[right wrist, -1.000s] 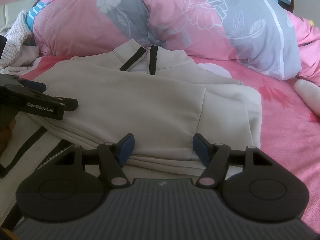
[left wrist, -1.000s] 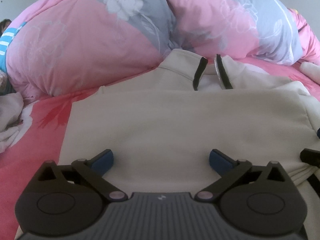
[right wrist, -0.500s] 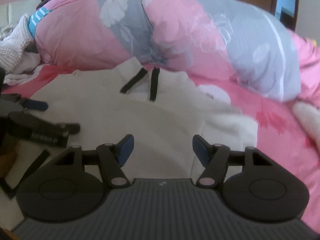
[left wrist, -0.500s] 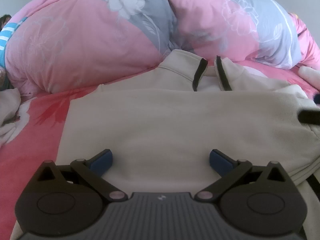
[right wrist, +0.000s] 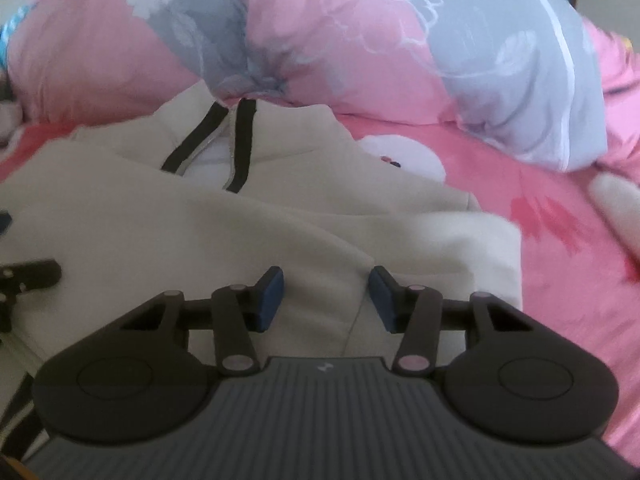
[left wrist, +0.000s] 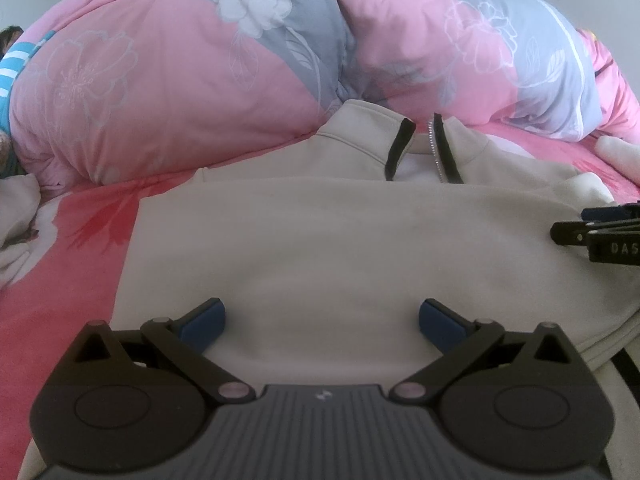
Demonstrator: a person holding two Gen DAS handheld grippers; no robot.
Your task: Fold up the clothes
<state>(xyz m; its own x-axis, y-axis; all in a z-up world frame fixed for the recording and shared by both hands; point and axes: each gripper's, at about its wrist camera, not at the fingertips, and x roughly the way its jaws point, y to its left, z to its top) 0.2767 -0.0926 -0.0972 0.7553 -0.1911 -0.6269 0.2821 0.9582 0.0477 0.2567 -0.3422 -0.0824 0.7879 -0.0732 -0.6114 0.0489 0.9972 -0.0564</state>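
Left wrist view first: one cream jacket (left wrist: 340, 240) lies flat on the bed, collar toward the far side, partly folded over itself – a black-trimmed zipper (left wrist: 438, 148) shows at the open neck. Just the one garment being worked, as far as I can count.

Two grippers. The left gripper (left wrist: 322, 320) hovers over the near part of the jacket with its jaws spread wide, nothing gripped, only fabric below the gap. The right gripper (right wrist: 326, 292) sits over the folded right edge of the jacket (right wrist: 280, 232); its jaws are closing, about half open, with a fold line of cloth between the blue pads but not pinched yet. Each gripper shows up at the side edge of the other's view.

No containers anywhere, so nothing to report there.

Around it – a pink bedsheet (left wrist: 60, 280) with red flower prints, and one big rumpled duvet (left wrist: 200, 80) in pink and grey with white flowers piled behind the collar. Some whitish cloth (left wrist: 16, 232) bunches at the left edge, a pale fuzzy thing (right wrist: 616, 200) on the right.
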